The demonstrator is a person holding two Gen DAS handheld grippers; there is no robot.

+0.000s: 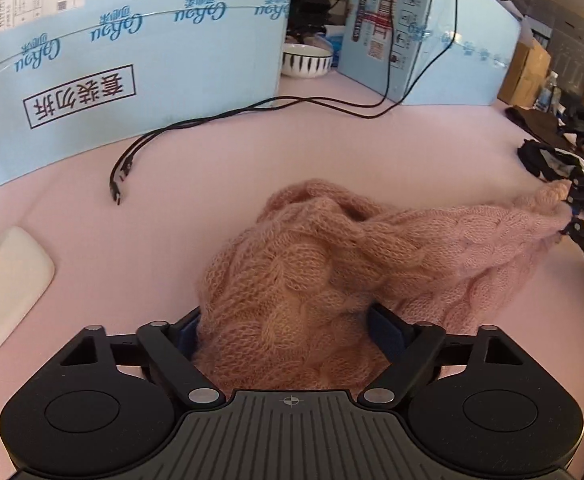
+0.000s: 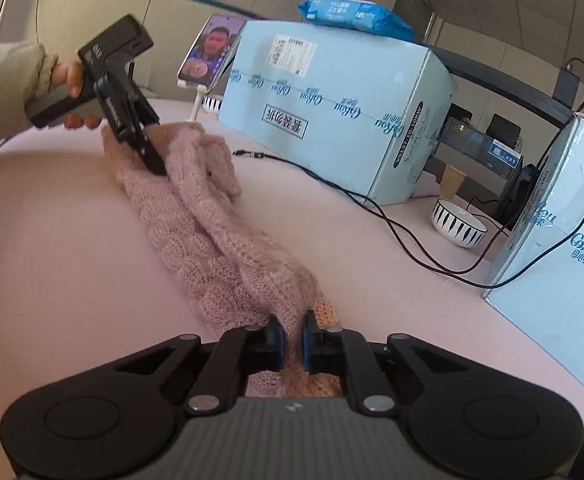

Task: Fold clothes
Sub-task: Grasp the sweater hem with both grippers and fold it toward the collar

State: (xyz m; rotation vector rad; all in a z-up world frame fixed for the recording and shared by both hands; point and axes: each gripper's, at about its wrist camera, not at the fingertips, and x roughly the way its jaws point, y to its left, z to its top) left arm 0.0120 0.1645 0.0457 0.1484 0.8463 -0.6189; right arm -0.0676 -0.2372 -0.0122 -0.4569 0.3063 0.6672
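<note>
Both grippers are gripping the pink knit [image 2: 228, 240]: the right gripper [image 2: 292, 340] is pinching one end in nearly closed jaws, while the left gripper [image 1: 288, 328] is holding the bunched other end in wider-set jaws. Between them the knit is stretching across the pink worktop [image 2: 72, 260]; boxes [image 2: 332, 120] and a bowl [image 2: 458, 226] are standing beyond.

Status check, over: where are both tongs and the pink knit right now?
Left tongs wide around bunched pink knit, grip unclear. Right tongs shut on its other end. Knit stretched across the pink table. Black cable lies beyond, apart.
</note>
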